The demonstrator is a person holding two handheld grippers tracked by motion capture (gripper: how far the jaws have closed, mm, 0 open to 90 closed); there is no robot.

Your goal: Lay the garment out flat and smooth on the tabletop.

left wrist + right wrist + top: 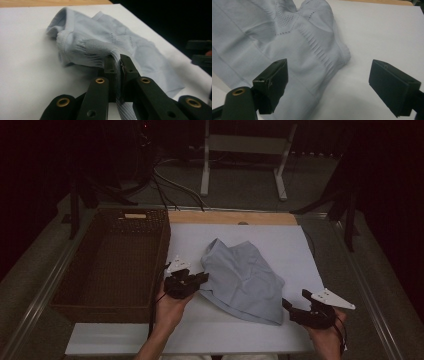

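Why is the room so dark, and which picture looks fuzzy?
High view: dim, black surroundings, the pale blue knitted garment on the white table top brightest. Left gripper view: cloth ribs sharp near the fingers, black beyond the table edge. Right gripper view: brighter and even, near fingers slightly soft.

L claw clamped, R claw agape

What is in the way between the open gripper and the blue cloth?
Nothing visible. The right gripper hangs open just over the light blue garment, with only bare white table around it.
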